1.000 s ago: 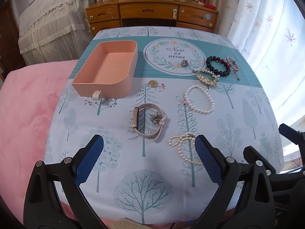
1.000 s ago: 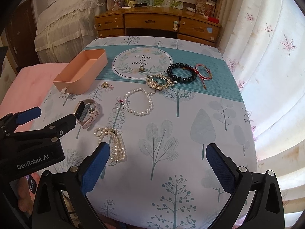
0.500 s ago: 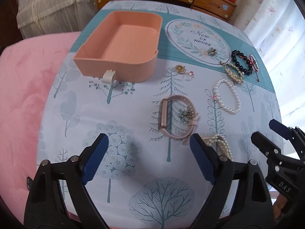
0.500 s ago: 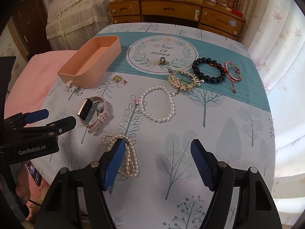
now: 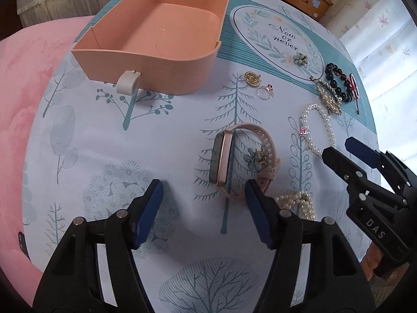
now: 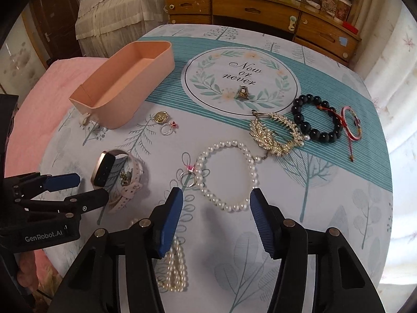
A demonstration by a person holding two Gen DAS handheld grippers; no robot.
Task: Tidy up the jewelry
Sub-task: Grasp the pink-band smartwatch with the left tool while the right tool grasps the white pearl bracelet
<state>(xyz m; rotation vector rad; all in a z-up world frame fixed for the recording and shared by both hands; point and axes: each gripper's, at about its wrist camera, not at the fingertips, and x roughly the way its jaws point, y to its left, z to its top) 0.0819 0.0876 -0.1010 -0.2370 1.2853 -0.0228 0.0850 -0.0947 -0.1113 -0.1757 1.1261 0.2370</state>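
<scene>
An empty pink tray point(image 5: 146, 60) point(image 6: 146, 78) sits at the table's far left. A pink watch point(image 5: 221, 159) point(image 6: 104, 167) with a flower brooch inside its strap lies just ahead of my open left gripper point(image 5: 203, 208). My open right gripper point(image 6: 216, 214) hovers near a pearl bracelet point(image 6: 250, 161) with a ring point(image 6: 187, 178) beside it. A pearl bundle point(image 6: 176, 268) point(image 5: 299, 203) lies under its left finger. A gold coin charm point(image 5: 251, 78), a ring point(image 5: 264, 92), a gold leaf piece point(image 6: 273, 135), a dark bead bracelet point(image 6: 315, 130) and a red cord bracelet point(image 6: 351, 122) lie farther off.
A small brooch point(image 6: 242, 92) rests on the round "Now or never" print point(image 6: 234, 70). A pink blanket point(image 5: 20, 99) lies left of the table. A wooden dresser point(image 6: 260, 7) stands behind it, with curtains at the right.
Both grippers have moved forward and lower over the table, and their jaws have narrowed. The left one has closed in on the watch, the right one on the pearl bracelet.
</scene>
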